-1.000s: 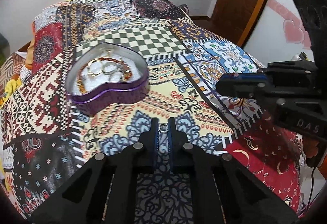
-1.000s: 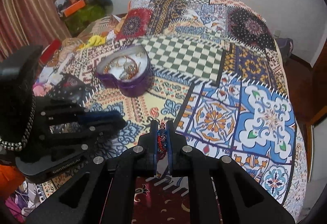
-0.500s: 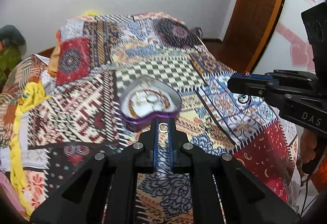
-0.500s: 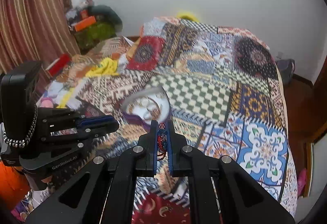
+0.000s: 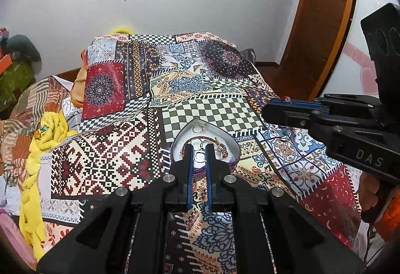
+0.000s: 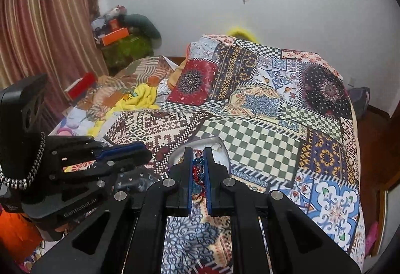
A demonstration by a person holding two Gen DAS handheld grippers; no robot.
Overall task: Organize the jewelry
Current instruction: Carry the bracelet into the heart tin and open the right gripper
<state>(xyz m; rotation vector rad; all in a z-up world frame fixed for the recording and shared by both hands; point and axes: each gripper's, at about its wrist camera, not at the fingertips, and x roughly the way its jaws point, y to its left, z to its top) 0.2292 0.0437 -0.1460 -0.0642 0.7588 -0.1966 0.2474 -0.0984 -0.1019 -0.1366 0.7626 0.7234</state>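
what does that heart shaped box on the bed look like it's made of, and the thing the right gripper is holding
Heart-shaped box: probably tin, with a shiny silvery inside and rim and a glossy purple outer wall.
Piece in the right gripper: seems a beaded bracelet, small glittery red and blue beads; glass or plastic, cannot tell.

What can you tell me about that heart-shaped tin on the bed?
The heart-shaped tin looks like metal, with a purple outer wall and a pale, shiny inside. It lies open, no lid in view, flat on the patchwork bedspread beside a green checkered patch. Inside lie gold-coloured rings and a chain. The left gripper's fingers hide its near part; whether they touch it is unclear.
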